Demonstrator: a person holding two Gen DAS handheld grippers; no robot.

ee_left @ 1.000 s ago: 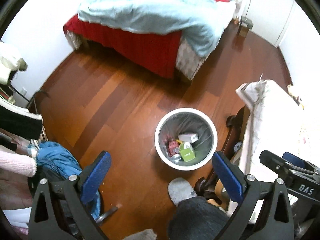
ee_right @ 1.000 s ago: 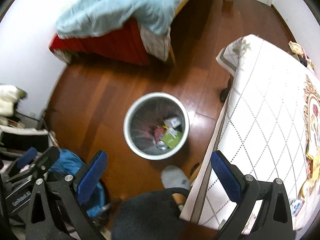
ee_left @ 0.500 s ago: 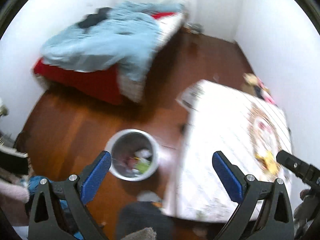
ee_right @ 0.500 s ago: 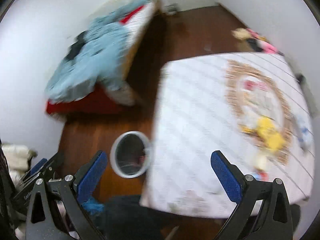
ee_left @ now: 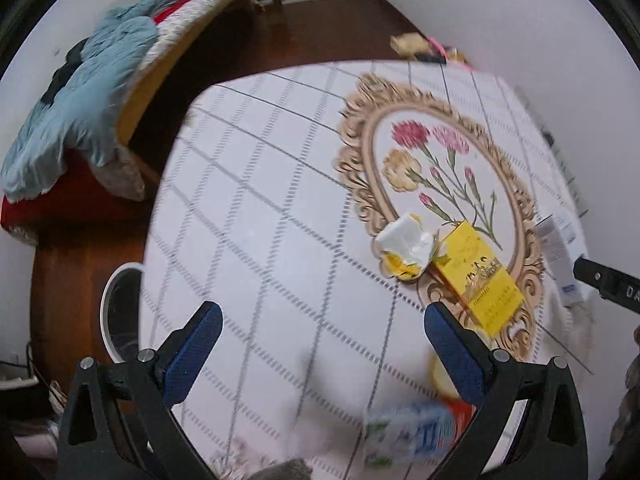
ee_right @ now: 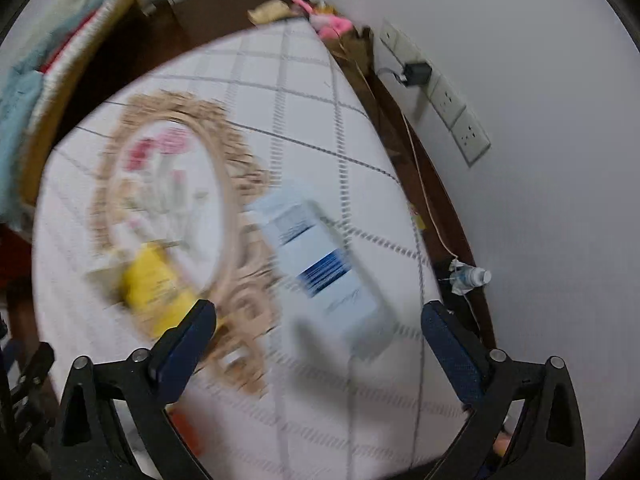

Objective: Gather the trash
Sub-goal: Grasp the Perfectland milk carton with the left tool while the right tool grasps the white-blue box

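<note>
I have swung both wide-open, empty grippers, left [ee_left: 318, 344] and right [ee_right: 316, 340], from the bin to the table, where the pale-blue cardboard box [ee_right: 320, 268] lies flat beneath my right one, likely light and crushable, best pinched across its narrow sides.

The left tongs [ee_left: 318, 340] hang with both blue-padded jaws spread wide, nothing between them. The right tongs [ee_right: 316, 340] are likewise wide apart and empty, their arm showing at three o'clock in the left wrist view.
</note>
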